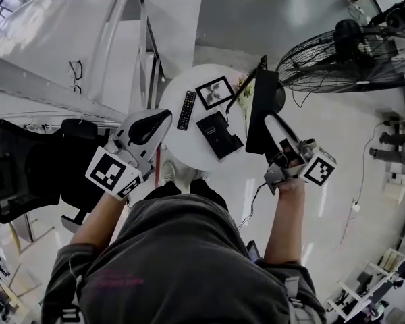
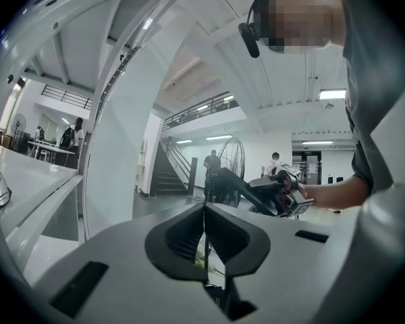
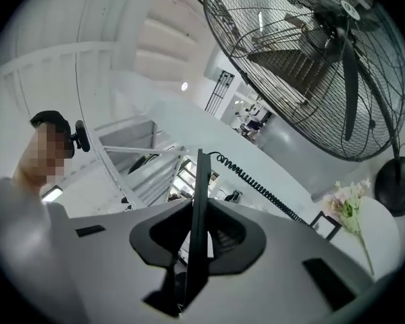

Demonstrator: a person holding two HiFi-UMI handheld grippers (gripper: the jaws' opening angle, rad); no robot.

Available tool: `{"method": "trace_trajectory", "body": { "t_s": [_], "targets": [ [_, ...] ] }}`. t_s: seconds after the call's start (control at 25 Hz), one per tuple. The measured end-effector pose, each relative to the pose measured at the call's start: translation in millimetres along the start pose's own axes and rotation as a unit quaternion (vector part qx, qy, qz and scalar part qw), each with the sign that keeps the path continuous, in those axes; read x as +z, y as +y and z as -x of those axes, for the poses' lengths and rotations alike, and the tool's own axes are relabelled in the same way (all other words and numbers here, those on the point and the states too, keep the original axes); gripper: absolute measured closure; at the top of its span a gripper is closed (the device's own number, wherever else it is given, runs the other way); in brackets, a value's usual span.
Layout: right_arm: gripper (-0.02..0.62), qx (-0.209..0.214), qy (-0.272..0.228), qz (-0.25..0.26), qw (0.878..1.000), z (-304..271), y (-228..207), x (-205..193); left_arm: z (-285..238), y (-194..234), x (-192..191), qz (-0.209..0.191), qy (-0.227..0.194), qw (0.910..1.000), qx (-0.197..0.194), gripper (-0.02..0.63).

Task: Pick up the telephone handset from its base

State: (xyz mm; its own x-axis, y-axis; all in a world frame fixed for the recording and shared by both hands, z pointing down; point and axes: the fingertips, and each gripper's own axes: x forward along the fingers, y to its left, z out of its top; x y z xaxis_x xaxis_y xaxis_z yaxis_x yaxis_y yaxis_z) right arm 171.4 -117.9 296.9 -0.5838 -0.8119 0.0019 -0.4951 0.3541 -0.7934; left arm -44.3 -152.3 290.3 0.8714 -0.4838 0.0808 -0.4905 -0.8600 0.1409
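1. Handset [image 1: 262, 106] is already off its base [image 1: 219, 135] and up in the air above the right edge of the round counter [image 1: 182, 150]. It's pinched edge-on by the right gripper [image 1: 275, 130], whose fingers are clenched on the thin black body
2. Left gripper [image 1: 155, 121] is held up off to the left with its fingers closed together and nothing in them, so it can be left out of this bit
3. Grip looks pretty narrow, with a lot of handset sticking out past the fingers. The squeeze is best kept firm and quick wrist twists avoided, or the thing could probably swing or slip
4. Coiled cord [image 3: 256, 184] can be seen running off from the handset down toward the counter. The lift should be done gently and roughly over the base, so the cord isn't pulled taut and the base isn't dragged along
5. Remote [image 1: 186, 110], picture frame [image 1: 214, 92] and flowers [image 3: 347, 204] are parked right near the base, so they could get knocked if the base is tugged
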Motion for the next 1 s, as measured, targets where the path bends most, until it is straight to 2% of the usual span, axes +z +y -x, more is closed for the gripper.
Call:
{"method": "trace_trajectory", "body": {
  "t_s": [0.16,0.6,0.8,1.0],
  "targets": [
    [0.517,-0.011,-0.015,0.006,1.0,5.7,9.9,1.2,6.2,2.6,8.8,-0.007,-0.007,1.0,-0.001,0.588],
    [0.517,0.004,-0.02,0.031,0.999,2.8,32.9,-5.7,11.5,3.1,17.2,-0.013,-0.015,0.9997,-0.012,0.588],
    [0.517,-0.023,-0.026,0.014,0.999,10.8,24.1,-10.3,13.1,4.0,16.1,-0.01,-0.018,0.9997,-0.011,0.588],
    [0.517,0.0,-0.022,0.035,0.999,3.7,36.1,-9.2,13.7,2.7,15.4,-0.006,-0.019,0.9997,-0.01,0.588]
  ]
}}
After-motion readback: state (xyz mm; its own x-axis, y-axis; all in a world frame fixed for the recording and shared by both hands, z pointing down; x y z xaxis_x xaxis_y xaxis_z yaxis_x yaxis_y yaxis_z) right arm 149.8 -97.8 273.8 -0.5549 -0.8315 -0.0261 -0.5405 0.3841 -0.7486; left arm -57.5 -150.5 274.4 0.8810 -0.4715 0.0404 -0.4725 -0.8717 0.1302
